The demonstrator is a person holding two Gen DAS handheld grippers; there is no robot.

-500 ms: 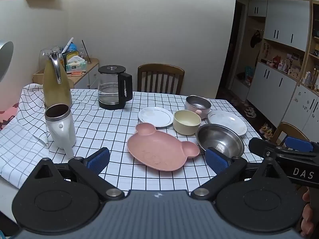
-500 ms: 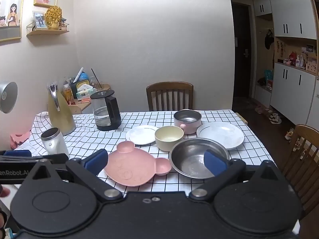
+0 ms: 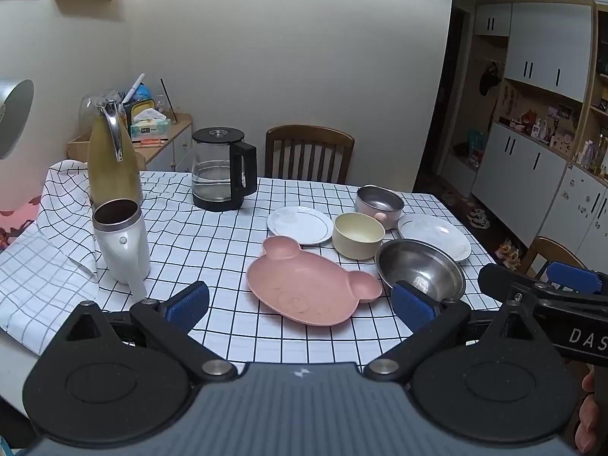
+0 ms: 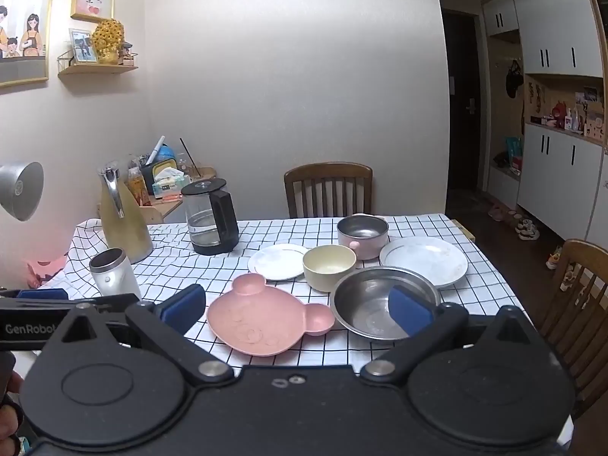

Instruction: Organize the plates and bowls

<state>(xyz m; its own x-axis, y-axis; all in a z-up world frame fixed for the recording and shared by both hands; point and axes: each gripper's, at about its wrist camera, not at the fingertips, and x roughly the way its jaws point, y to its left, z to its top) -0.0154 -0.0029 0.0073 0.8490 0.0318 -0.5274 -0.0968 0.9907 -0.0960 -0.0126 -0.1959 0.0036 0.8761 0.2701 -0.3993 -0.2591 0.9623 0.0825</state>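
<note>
A pink bear-shaped plate (image 3: 311, 288) (image 4: 266, 319) lies near the table's front edge. Right of it is a steel bowl (image 3: 418, 269) (image 4: 372, 304). Behind them stand a cream bowl (image 3: 358, 235) (image 4: 328, 266), a small white plate (image 3: 300, 225) (image 4: 276, 261), a pink bowl with steel inside (image 3: 379, 202) (image 4: 363, 235) and a larger white plate (image 3: 435, 236) (image 4: 423, 260). My left gripper (image 3: 300, 306) is open and empty, held before the pink plate. My right gripper (image 4: 296, 309) is open and empty, its right pad over the steel bowl.
A glass kettle (image 3: 222, 169), a tall gold thermos jug (image 3: 112, 163) and a white cup-shaped appliance (image 3: 121, 243) stand on the left of the checked tablecloth (image 3: 212, 250). A wooden chair (image 3: 309, 155) is at the far side, another (image 4: 577, 285) at the right.
Both views are nearly the same; the grippers have barely shifted and the dishes have not moved.
</note>
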